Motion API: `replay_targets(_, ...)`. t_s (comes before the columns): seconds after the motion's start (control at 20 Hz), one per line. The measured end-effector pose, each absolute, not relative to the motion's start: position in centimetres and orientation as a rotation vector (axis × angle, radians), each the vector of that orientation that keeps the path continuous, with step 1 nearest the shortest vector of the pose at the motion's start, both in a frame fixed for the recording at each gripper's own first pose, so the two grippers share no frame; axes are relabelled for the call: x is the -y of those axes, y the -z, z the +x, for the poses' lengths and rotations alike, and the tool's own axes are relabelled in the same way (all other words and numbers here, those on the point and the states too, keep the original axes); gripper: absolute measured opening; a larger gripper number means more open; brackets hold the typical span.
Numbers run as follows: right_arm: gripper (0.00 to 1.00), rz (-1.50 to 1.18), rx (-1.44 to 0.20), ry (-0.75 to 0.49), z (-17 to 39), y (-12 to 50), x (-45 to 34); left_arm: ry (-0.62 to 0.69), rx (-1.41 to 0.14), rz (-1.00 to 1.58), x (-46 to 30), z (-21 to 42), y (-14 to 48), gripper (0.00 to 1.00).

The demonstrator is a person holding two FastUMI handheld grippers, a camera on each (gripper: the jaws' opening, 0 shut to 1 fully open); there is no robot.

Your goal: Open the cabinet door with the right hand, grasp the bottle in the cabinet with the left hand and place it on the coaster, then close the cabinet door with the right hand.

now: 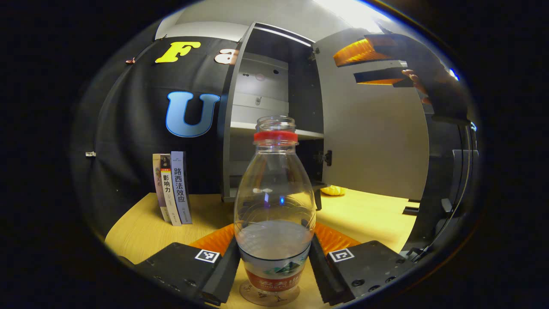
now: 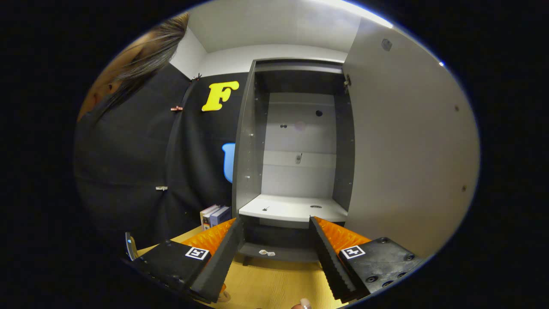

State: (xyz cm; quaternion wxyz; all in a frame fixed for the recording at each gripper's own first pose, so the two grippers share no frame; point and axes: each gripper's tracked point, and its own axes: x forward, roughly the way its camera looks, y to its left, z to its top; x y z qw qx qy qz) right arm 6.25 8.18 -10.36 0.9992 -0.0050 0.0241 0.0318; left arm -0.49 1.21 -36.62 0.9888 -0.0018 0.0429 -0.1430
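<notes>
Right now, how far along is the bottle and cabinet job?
Done: the cabinet door stands wide open and the bottle is out of the cabinet, upright on the table. In hand: the left claw has its fingers at the bottle's sides; I can't tell if they press it, or if a coaster lies beneath. Left: confirm placement, then the open right claw shuts the door.

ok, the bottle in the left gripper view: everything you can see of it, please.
The bottle is clear plastic, uncapped, with a red ring at the neck and a printed band near the base. It looks about a third full of clear liquid. It stands upright on the wooden table, on what looks like a clear coaster, in front of the open cabinet. The left gripper straddles it, a finger close on each side; whether they press on it can't be told.
</notes>
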Motion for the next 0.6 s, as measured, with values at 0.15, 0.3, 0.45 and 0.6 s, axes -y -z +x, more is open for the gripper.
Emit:
replay_targets(0.15,0.95,0.005,-0.104,-0.106,6.3,12.3,-8.9,0.26,-0.099,0.038,-1.7,-0.3,38.8,0.77)
replay_targets(0.3,0.95,-0.014,-0.138,-0.125,6.3,13.4,-9.1,0.252,-0.096,0.032,-2.0,-0.2,39.3,0.79)
replay_targets(0.45,0.95,-0.022,-0.16,-0.145,6.3,14.0,-9.5,0.257,-0.089,-0.015,-2.0,-0.3,39.5,0.81)
replay_targets(0.6,0.96,-0.03,-0.172,-0.16,6.1,14.2,-9.8,0.273,-0.091,-0.051,-1.7,-0.6,39.3,0.82)
